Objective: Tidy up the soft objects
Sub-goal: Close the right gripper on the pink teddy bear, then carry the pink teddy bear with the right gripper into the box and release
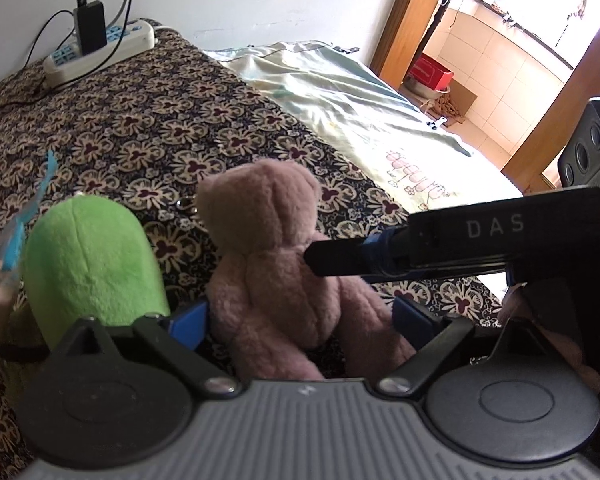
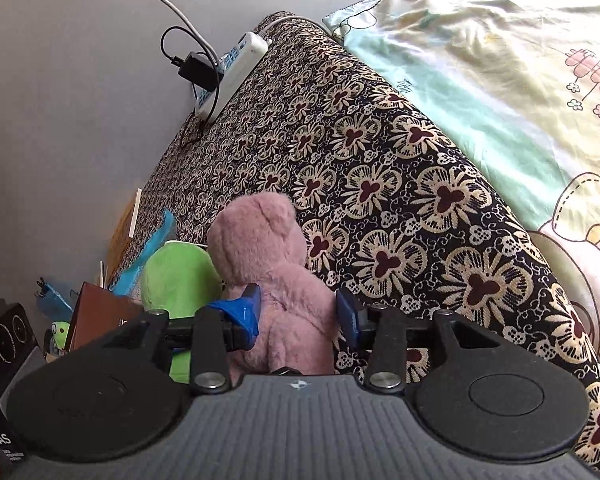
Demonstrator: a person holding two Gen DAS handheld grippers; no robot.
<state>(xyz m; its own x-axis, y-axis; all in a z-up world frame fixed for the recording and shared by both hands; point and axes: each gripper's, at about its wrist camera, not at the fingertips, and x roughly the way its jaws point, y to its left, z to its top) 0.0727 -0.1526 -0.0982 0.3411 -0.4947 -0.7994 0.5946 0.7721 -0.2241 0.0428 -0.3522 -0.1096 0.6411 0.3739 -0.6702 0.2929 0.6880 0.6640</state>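
step: placing pink teddy bear point(image 2: 274, 276) upright on flowery bedspread point(image 2: 400, 184), just right of green plush point(image 2: 180, 276) | right tongs point(image 2: 298, 314) squeezing its waist | left tongs point(image 1: 300, 320) wide around it, no grip | next: let go gently so it doesn't topple

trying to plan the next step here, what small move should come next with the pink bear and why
Probably open the right gripper and back off: the pink bear already sits upright on the floral bedspread beside the green plush, and the left gripper brackets it too.
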